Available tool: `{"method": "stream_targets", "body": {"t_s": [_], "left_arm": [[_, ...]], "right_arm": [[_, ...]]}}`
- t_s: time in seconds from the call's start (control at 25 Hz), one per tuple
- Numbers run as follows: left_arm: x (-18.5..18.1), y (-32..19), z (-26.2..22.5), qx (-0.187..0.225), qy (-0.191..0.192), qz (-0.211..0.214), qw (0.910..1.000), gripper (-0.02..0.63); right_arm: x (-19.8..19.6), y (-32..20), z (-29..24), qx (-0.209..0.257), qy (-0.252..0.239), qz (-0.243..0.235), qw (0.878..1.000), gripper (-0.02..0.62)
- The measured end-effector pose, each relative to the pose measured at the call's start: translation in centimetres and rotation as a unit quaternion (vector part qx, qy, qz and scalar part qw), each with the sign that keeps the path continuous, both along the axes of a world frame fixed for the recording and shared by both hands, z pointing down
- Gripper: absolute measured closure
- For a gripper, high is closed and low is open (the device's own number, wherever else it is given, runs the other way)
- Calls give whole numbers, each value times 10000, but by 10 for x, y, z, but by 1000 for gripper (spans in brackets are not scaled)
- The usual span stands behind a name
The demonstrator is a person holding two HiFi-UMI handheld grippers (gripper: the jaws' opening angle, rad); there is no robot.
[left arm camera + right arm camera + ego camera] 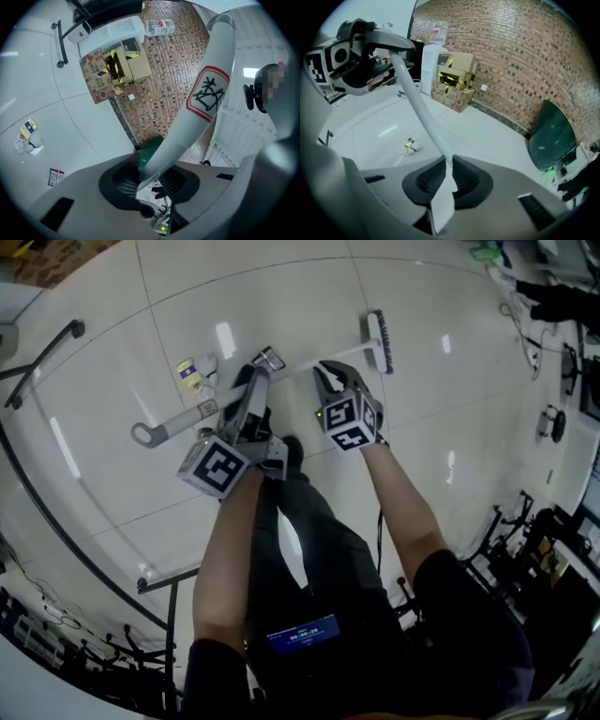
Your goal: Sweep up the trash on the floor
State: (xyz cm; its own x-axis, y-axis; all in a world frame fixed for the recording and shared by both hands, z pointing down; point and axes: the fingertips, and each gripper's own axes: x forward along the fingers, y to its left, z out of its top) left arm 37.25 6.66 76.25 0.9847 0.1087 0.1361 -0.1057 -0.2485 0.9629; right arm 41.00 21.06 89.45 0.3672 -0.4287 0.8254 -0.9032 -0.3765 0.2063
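1. Trash (192, 371) is lying on the glossy tiled floor (281, 296), off to the left of the left tool (151, 174). It is a crumpled white scrap with a yellow-and-blue wrapper, and a flat printed packet (56, 176) is lying nearer that tool's left jaw. All of it is looking light and likely to skid, so short, slow strokes are probably suiting it
2. The left tool is clamping, half-wide, round the dustpan handle (206, 89), a thick, smooth, pale tube curving away up and right of the jaws and wearing a red-edged label. A green pan (151, 143) is showing just beyond the jaws. The handle is seeming stiff and light
3. The right tool (449, 180) is pinching narrow on the broom handle (422, 112), a thin pale rod running up and left from its jaws. The brush head (378, 340) is sitting beyond this tool, slightly to its right. So slim and smooth a shaft may be twisting in the pads, so a firm hold is seeming wise
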Motion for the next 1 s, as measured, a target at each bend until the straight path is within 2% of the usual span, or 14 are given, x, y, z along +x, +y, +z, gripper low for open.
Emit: {"method": "stream_targets", "body": {"t_s": [0.12, 0.24, 0.28, 0.32, 0.4, 0.48, 0.56, 0.68, 0.8, 0.84, 0.92, 1.0], "left_arm": [[1, -11, 18, 100, -11, 4, 9999, 503], [-5, -16, 46, 143, -240, 68, 9996, 503], [-9, -20, 54, 134, -302, 26, 9995, 503], [-12, -25, 61, 78, -327, -72, 9994, 503], [-17, -34, 69, -114, -357, -294, 9989, 503], [-21, -37, 76, -209, -433, -371, 9982, 503], [-25, -35, 81, -145, -487, -308, 9982, 503], [-33, -31, 86, -146, -538, -310, 9980, 503], [-35, -34, 88, -336, -529, -470, 9969, 503], [-34, -35, 88, -381, -508, -502, 9967, 503], [-31, -37, 87, -409, -469, -538, 9966, 503], [-30, -40, 85, -354, -446, -558, 9968, 503]], "right_arm": [[1, -18, 14, 61, 99, -234, 9997, 537], [8, -33, 14, 216, 430, -496, 9976, 528], [6, -37, 19, 190, 373, -655, 9970, 503], [2, -40, 26, 122, 217, -851, 9961, 446], [-11, -37, 44, -48, -151, -1161, 9931, 372], [-21, -24, 59, -240, -348, -1302, 9906, 327], [-22, -14, 73, -495, -239, -1365, 9891, 305], [-8, -11, 88, -568, 175, -1134, 9918, 305], [0, -18, 109, -583, 74, -1068, 9925, 311], [-1, -19, 117, -642, 18, -1092, 9919, 327], [-2, -23, 125, -710, -9, -1024, 9922, 451], [-3, -26, 126, -698, 20, -818, 9942, 453]]}}
